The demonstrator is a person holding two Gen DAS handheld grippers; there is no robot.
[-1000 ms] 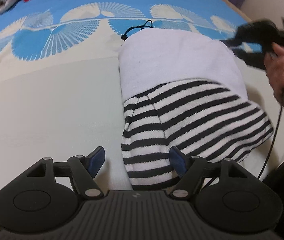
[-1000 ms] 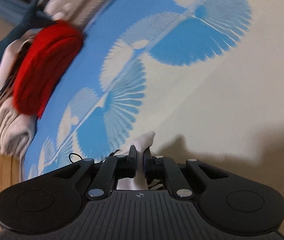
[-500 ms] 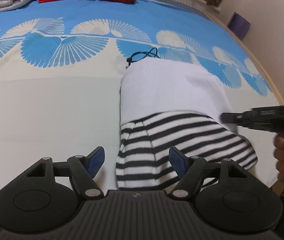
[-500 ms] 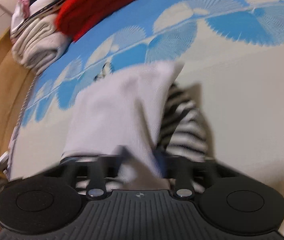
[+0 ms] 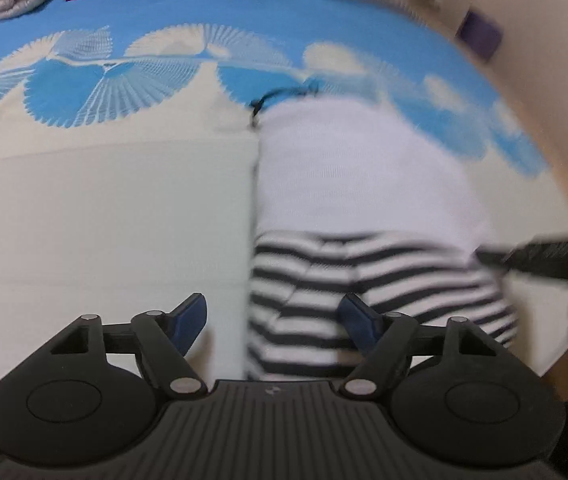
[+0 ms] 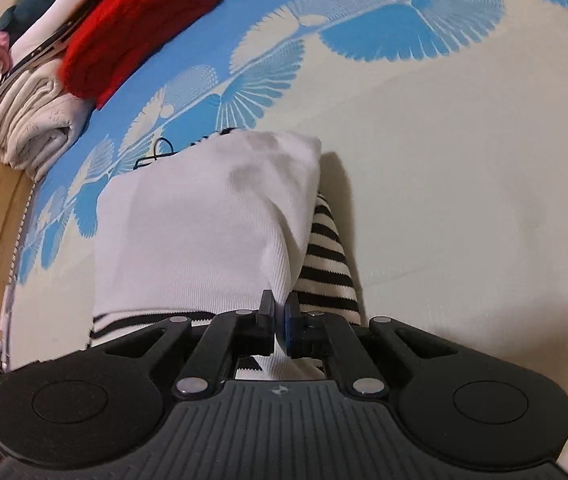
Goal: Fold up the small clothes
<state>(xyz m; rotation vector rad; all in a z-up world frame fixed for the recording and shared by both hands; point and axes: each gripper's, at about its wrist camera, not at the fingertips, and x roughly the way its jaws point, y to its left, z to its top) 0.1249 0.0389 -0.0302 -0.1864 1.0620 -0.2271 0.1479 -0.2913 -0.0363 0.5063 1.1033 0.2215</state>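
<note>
Our left tongs (image 5: 273,326) stand wide apart, empty, low over the striped end of the garment (image 5: 364,208) lying on the bed (image 5: 103,208). Our right tongs (image 6: 279,316) are pinched together on its white fold (image 6: 203,232). A red pile (image 6: 135,20) and towels (image 6: 31,128) sit well beyond.

Soft indoor light, left wrist view motion-blurred toward the right, fisheye-bent edges, dark vignetted corners, faint shadows
</note>
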